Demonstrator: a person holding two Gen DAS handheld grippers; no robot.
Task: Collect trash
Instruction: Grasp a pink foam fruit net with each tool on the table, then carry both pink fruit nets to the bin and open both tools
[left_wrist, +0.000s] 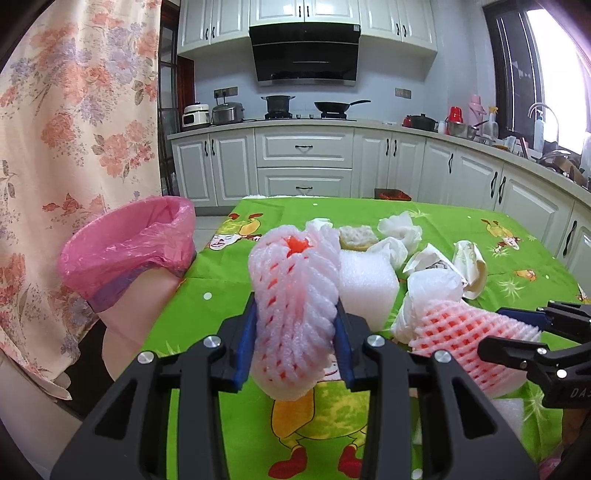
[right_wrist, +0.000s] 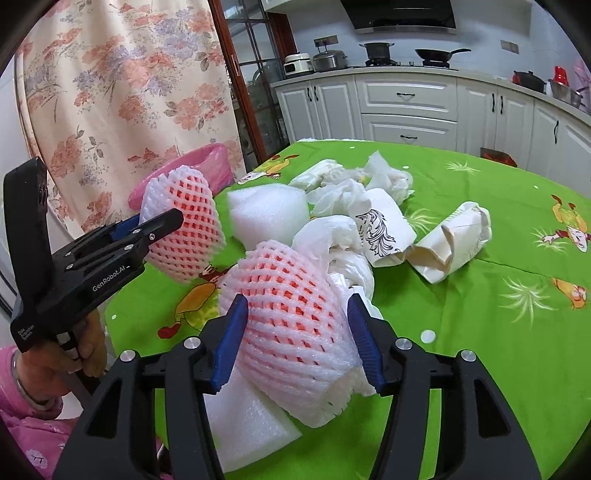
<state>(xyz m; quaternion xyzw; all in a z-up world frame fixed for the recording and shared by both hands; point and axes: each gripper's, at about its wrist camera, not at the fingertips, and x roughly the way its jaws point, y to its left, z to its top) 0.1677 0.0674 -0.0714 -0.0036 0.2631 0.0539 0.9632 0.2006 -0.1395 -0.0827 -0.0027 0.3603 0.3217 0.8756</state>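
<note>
A pink-and-white foam fruit net (left_wrist: 295, 317) is pinched upright in my left gripper (left_wrist: 295, 302), which is shut on it above the green tablecloth (left_wrist: 229, 288). The right wrist view shows that net (right_wrist: 181, 221) and the left gripper (right_wrist: 159, 221) raised at the left. A second foam net (right_wrist: 291, 325) fills the gap of my right gripper (right_wrist: 297, 297), with both blue pads against its sides. Its lower end lies on a white foam block (right_wrist: 251, 417). The left wrist view has this net (left_wrist: 465, 332) and the right gripper (left_wrist: 491, 326) at the right.
A bin lined with a pink bag (left_wrist: 125, 243) stands off the table's left edge, beside a floral curtain (left_wrist: 74, 129). On the cloth lie a foam block (right_wrist: 266, 210), crumpled tissues (right_wrist: 340, 195) and crushed paper cups (right_wrist: 454, 240). A hand (right_wrist: 74, 354) holds the left gripper.
</note>
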